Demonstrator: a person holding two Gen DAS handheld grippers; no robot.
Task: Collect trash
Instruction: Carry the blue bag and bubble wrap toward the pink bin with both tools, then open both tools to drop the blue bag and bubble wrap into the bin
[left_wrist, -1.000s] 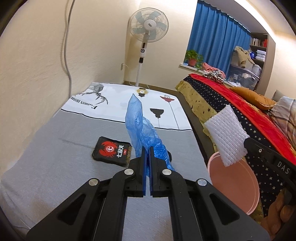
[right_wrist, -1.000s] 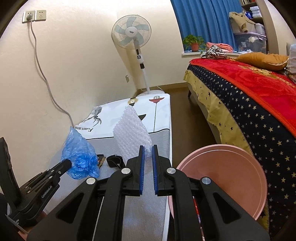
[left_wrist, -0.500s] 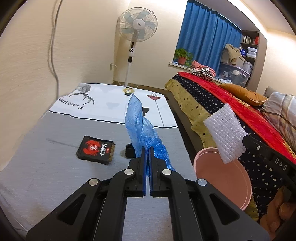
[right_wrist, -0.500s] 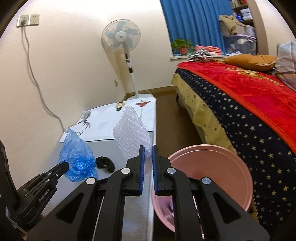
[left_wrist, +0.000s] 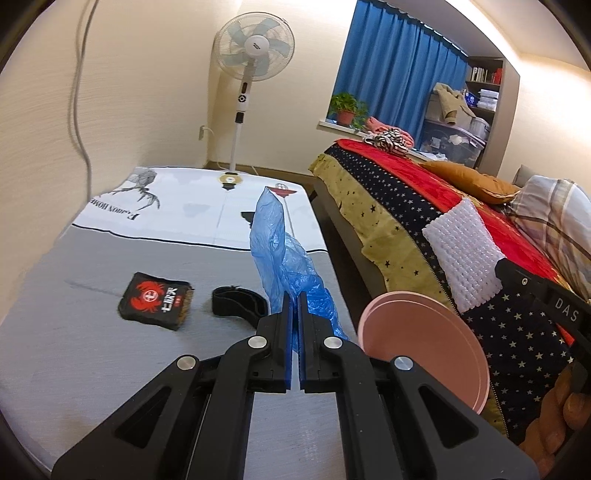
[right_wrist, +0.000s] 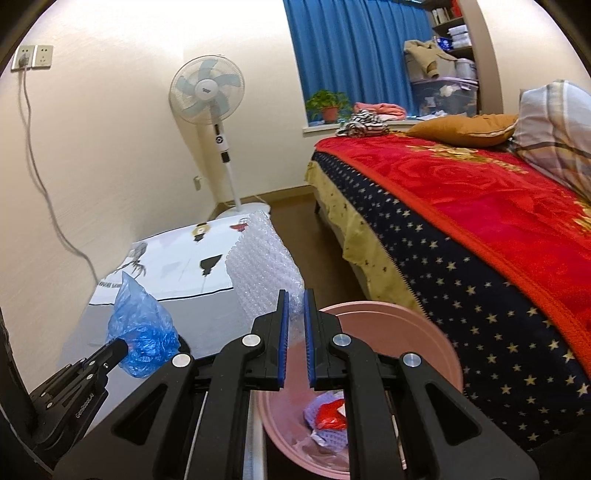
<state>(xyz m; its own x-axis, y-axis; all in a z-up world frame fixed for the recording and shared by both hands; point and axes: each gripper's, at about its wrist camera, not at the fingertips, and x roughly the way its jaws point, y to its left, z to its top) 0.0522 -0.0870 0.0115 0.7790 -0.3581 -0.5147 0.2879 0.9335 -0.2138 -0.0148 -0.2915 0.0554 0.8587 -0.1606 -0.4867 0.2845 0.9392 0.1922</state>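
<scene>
Holding a crumpled blue plastic bag (left_wrist: 286, 266), the left tool (left_wrist: 294, 314) has its blue-padded fingers pinched right down on the lower end of it, with the rest of the bag sticking up above the tips. From the right wrist view you can see the same bag bunched at the tip of that tool, hanging over the grey counter (left_wrist: 74, 350).

The right tool (right_wrist: 294, 314) has a sheet of bubble wrap (right_wrist: 264, 273) standing up between its fingers, but there's a visible gap between the pads here, so it's parted a little and I honestly can't tell if it's actually gripping the sheet or not. It sits over the near rim of the pink bin (right_wrist: 436, 339), which stands on the floor between the counter and the bed (right_wrist: 480, 229). There's some trash already in the bin, something red and something pale purple at the bottom.

On the counter, left of the blue bag, there's a black packet with a red crab print (left_wrist: 155, 301), and just beside it a black strap-looking loop (left_wrist: 236, 301). Neither is touching a tool. A standing fan (left_wrist: 255, 48) is back by the wall.
</scene>
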